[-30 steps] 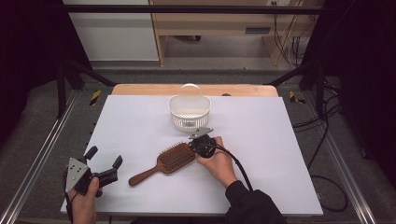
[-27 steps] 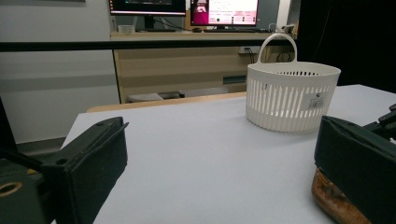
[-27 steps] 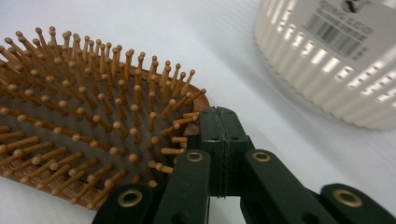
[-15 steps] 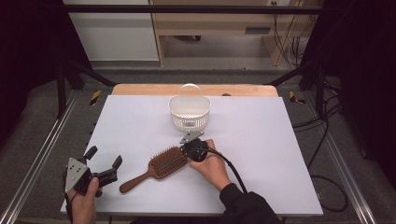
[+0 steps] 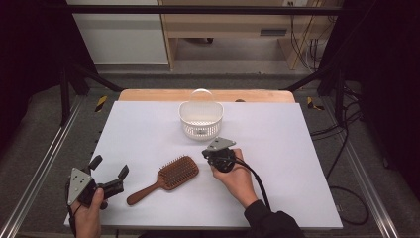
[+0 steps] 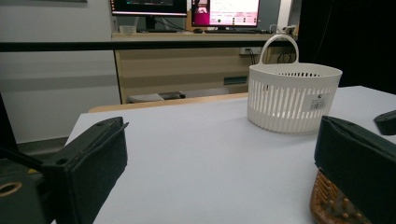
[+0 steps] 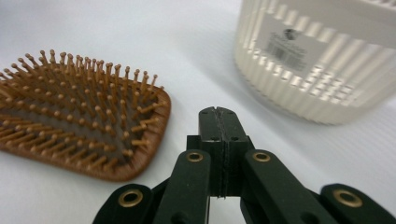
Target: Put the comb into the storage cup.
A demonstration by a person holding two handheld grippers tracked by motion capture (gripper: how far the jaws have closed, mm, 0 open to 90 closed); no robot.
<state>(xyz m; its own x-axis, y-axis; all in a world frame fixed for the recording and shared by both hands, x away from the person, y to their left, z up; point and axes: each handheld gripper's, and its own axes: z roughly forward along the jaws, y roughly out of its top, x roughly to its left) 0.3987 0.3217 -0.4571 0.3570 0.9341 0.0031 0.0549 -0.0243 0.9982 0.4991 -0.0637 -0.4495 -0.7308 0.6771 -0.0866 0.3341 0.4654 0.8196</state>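
A wooden paddle hairbrush (image 5: 168, 177) lies bristles up on the white table (image 5: 297, 148), its handle pointing to the near left. My right gripper (image 5: 210, 151) is shut with nothing in it, just right of the brush head and apart from it. In the right gripper view the closed jaw tips (image 7: 218, 113) sit beside the brush head (image 7: 79, 135), with the white slatted basket (image 7: 322, 60) ahead. My left gripper (image 5: 107, 169) is held open at the near left corner; its wide-apart jaws (image 6: 224, 154) frame the basket (image 6: 292, 95) and an edge of the brush (image 6: 332, 205).
The basket (image 5: 200, 119) stands upright at the middle back of the table with its handle raised. A wooden strip (image 5: 148, 95) runs along the table's far edge. Metal rails (image 5: 44, 163) flank the table, and cables (image 5: 346, 148) lie on the floor at the right.
The brush slid a little to the left and nearer with the right gripper against its head. The right gripper then drew back to the right, off the brush. The left gripper stayed put.
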